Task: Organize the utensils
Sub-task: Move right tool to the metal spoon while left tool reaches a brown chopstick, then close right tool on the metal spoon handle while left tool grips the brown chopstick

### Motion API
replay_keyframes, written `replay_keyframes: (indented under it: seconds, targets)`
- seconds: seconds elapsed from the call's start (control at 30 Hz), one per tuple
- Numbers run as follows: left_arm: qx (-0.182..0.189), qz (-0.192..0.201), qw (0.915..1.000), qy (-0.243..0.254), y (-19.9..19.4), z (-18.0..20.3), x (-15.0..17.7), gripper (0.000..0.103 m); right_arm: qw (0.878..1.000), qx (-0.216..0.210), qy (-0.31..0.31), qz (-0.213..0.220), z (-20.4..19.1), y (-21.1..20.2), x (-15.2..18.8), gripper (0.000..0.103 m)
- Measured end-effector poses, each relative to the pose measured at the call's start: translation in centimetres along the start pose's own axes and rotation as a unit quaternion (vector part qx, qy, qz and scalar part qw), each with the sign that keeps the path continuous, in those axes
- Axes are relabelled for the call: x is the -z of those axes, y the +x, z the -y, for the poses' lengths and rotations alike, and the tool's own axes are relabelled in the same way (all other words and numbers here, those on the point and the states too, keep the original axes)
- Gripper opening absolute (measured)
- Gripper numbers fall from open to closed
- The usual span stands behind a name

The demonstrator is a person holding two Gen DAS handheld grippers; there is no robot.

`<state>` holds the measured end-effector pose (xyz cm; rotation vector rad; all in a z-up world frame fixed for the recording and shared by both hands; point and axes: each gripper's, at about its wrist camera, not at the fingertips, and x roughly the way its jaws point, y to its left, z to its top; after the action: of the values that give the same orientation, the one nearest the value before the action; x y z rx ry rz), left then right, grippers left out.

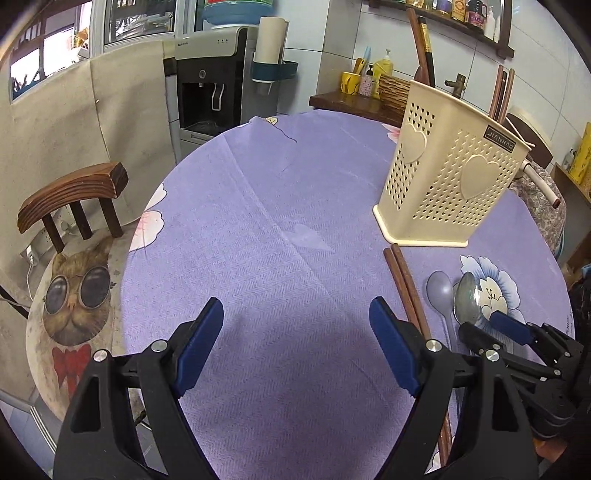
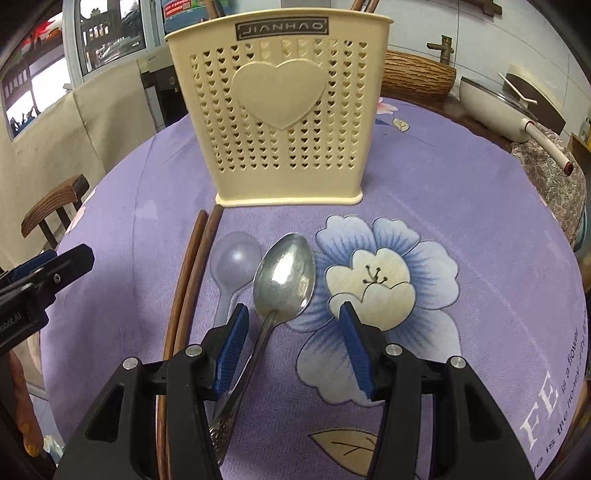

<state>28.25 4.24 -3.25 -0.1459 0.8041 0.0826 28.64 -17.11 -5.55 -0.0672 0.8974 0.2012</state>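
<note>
Spoons (image 2: 284, 273) and chopsticks (image 2: 192, 266) lie by the holder (image 2: 280, 110) for loading, your right tongs (image 2: 291, 347) released astride the metal handle, left tongs (image 1: 295, 347) released over bare table (image 1: 277, 184).

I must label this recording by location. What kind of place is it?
Probably a home kitchen or dining corner: a water dispenser, a shelf of jars and a cloth-covered table with a utensil holder.

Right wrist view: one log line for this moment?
right gripper: open over metal spoon handle | left gripper: open, empty | chopsticks, plastic spoon on table
</note>
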Motion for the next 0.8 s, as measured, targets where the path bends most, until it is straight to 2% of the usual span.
replay_keyframes:
  seconds: [0.13,0.4,0.5,0.8]
  targets:
    - [-0.001,-0.003,1.0,-0.003,0.2,-0.1,0.1,0.081,1.0,0.013,-0.012,0.004,-0.4,0.3,-0.1,0.05]
    - [0.002,-0.007,1.0,0.003,0.6,0.3,0.1,0.081,1.0,0.013,0.001,0.007,0.0,1.1,-1.1,0.05]
    - [0.008,-0.014,0.9998,0.008,1.0,0.9,0.0,0.081,1.0,0.013,-0.002,0.01,0.0,1.2,-1.3,0.038]
    - [0.026,-0.023,0.9982,0.049,2.5,4.3,-0.8,0.079,1.0,0.007,0.003,0.002,1.7,0.9,-1.2,0.038]
